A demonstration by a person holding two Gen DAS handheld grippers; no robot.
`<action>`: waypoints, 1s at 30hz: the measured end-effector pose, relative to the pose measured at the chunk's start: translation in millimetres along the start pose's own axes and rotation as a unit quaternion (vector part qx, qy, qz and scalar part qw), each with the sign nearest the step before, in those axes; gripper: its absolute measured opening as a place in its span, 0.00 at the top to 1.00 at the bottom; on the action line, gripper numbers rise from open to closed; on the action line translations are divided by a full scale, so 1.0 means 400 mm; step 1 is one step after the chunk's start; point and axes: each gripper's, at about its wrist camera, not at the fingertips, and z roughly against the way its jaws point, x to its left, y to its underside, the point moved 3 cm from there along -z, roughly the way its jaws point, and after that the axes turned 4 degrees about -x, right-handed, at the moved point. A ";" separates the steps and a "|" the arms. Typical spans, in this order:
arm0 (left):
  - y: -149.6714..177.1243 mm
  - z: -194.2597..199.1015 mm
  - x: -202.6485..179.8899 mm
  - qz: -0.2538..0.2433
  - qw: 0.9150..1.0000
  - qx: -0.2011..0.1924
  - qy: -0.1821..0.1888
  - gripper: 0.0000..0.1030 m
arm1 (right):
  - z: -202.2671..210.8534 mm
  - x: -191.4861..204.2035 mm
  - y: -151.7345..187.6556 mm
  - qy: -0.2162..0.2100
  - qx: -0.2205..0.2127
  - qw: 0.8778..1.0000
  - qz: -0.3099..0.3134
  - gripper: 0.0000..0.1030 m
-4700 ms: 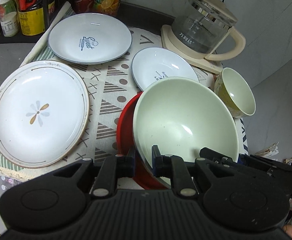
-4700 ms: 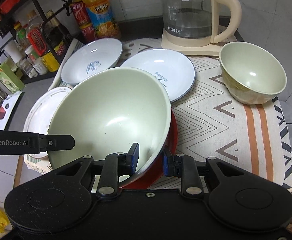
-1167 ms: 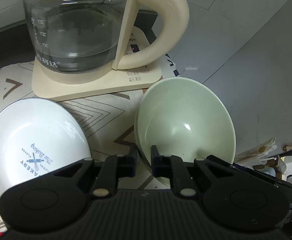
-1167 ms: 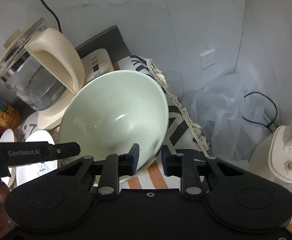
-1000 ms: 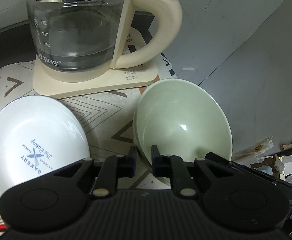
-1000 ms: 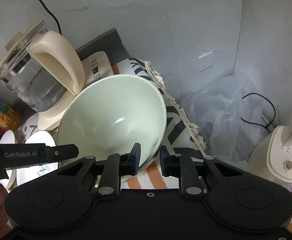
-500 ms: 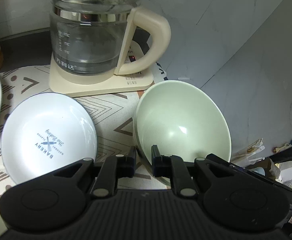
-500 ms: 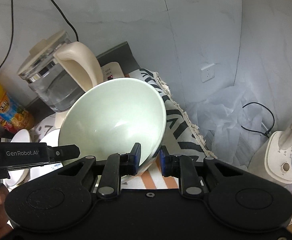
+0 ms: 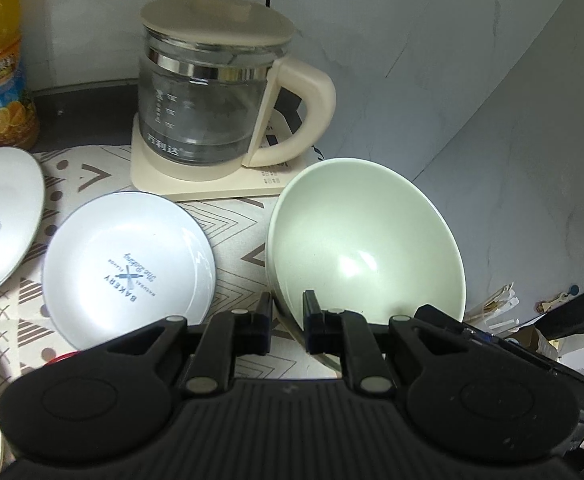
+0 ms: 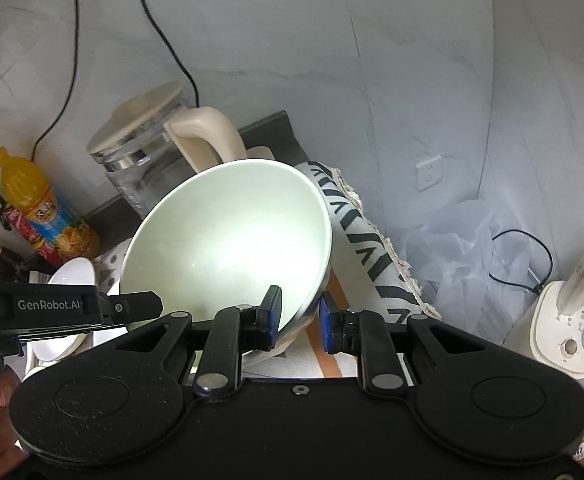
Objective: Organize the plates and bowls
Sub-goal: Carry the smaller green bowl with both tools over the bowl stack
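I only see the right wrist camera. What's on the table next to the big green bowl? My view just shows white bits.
Observer: The BAKERY plate, white with blue lettering, lies flat beside the green bowl.
Operator: Any more plates?
Observer: Yes, the Sweet plate lies farther out, past the first one.
Operator: Is the other claw grabbing the bowl too?
Observer: Yes, the left claw pinches the bowl's near rim, one finger inside and one outside.
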 end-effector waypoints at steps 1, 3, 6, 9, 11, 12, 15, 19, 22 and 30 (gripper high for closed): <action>0.001 0.010 0.002 0.001 1.000 -0.002 -0.001 0.87 | 0.006 0.004 0.000 -0.003 -0.002 1.000 0.001 0.80; 0.002 0.033 0.007 0.004 1.000 -0.007 -0.004 0.87 | 0.019 0.014 -0.001 -0.010 -0.005 1.000 0.003 0.80; 0.003 0.066 0.013 0.003 1.000 -0.017 -0.009 0.88 | 0.039 0.029 0.000 -0.020 -0.012 1.000 0.007 0.80; 0.010 0.097 0.025 0.006 1.000 -0.023 -0.013 0.88 | 0.060 0.048 0.002 -0.030 -0.020 0.999 0.015 0.80; 0.015 0.117 0.034 0.006 0.999 -0.027 -0.018 0.88 | 0.072 0.066 0.005 -0.037 -0.024 0.999 0.026 0.80; 0.018 0.129 0.041 0.006 0.999 -0.029 -0.020 0.88 | 0.076 0.075 0.008 -0.042 -0.025 0.998 0.030 0.80; 0.029 0.159 0.068 0.015 0.999 -0.033 -0.025 0.88 | 0.088 0.099 0.016 -0.056 -0.024 0.997 0.039 0.79; 0.050 0.200 0.104 0.033 0.998 -0.041 -0.032 0.88 | 0.099 0.134 0.031 -0.074 -0.018 0.996 0.051 0.79; 0.064 0.226 0.125 0.045 0.997 -0.044 -0.036 0.88 | 0.110 0.159 0.044 -0.082 -0.013 0.995 0.062 0.79; 0.108 0.272 0.186 0.072 0.995 -0.045 -0.050 0.88 | 0.120 0.212 0.073 -0.105 0.005 0.991 0.086 0.78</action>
